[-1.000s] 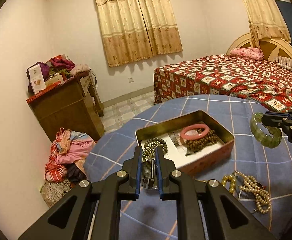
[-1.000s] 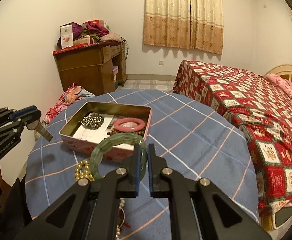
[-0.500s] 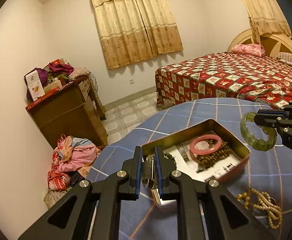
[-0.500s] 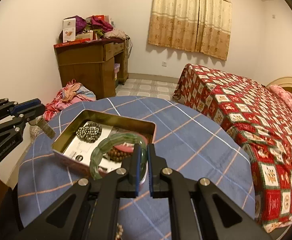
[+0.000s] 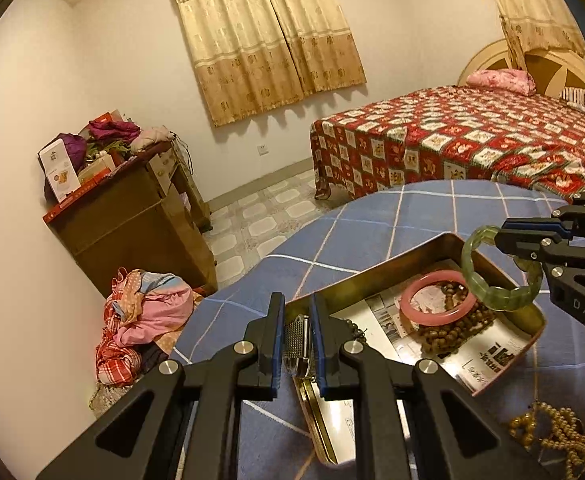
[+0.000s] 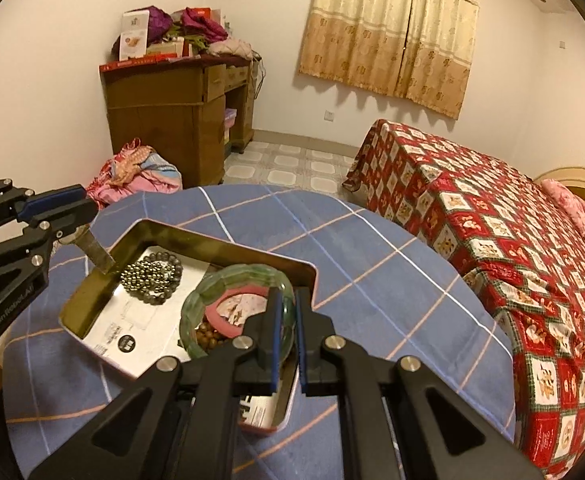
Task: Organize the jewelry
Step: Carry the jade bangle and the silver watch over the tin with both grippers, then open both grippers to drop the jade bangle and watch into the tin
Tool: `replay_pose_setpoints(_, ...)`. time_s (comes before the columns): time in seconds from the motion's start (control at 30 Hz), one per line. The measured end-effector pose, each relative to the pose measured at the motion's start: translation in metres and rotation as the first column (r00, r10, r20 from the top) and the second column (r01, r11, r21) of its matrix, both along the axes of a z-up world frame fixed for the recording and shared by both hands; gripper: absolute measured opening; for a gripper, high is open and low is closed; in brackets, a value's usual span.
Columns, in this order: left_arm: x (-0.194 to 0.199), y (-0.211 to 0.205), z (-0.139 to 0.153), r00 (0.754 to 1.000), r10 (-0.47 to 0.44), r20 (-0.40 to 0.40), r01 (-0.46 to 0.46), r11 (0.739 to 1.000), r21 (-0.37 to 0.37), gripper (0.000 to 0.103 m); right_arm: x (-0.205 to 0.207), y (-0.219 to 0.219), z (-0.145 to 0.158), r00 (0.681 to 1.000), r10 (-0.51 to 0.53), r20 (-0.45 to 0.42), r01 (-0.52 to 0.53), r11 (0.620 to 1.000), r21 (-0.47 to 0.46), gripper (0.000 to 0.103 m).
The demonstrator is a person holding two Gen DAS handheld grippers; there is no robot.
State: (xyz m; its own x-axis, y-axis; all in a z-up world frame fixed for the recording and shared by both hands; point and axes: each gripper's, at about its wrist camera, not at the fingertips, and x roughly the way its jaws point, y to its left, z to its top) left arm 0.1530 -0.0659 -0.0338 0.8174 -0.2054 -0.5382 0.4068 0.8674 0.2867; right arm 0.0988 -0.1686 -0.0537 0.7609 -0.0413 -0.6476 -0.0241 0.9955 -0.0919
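Both grippers have closed in on the tin since a second ago: it sat ahead of them then, now each load hangs over it.

Left gripper [image 5: 297, 340] is clamped on a metal mesh watch band [image 5: 295, 336]. In the right wrist view the band [image 6: 94, 252] hangs down at a slant, its free tip over the tin's left end, just beside the dark bead bracelet [image 6: 152, 276]; can't tell if the tip touches the wall or floor.

Right gripper [image 6: 284, 340] is clamped on the near arc of the green bangle [image 6: 212, 288]. The ring juts forward from the fingers, roughly level, tilted a little, over the tin's right half, above the pink bangle [image 6: 220, 318] and brown beads [image 6: 206, 338]. From the left wrist view the green bangle [image 5: 492, 276] reads as clear of the contents, not yet resting.

Key relation: both drop spots lie straight below the loads. The tin [image 5: 376, 272] runs long axis left-right between the grippers; each arm is nearer its own end, so no crossing needed. My read: lower, then release.

Gold bead strand [image 5: 552, 432] is on the blue checked cloth [image 6: 372, 264], outside the tin on the right arm's side.

Writing: "DAS" on the right gripper body, "GenRobot.AI" on the left, partly blurred. The tin's printed paper liner [image 5: 488, 360] isn't legible. Box on the far cabinet [image 6: 164, 120]: unreadable.
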Motion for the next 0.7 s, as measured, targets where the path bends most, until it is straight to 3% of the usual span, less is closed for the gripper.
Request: replay_pose_setpoints(0.7, 0.019, -0.014, -0.035, 0.998, -0.009, -0.054, 0.013, 0.998, 0.058, 0.012, 0.027, 0.002, -0.037, 0.996, -0.018, -0.091, 0.017, 1.0, -0.012, 0.009)
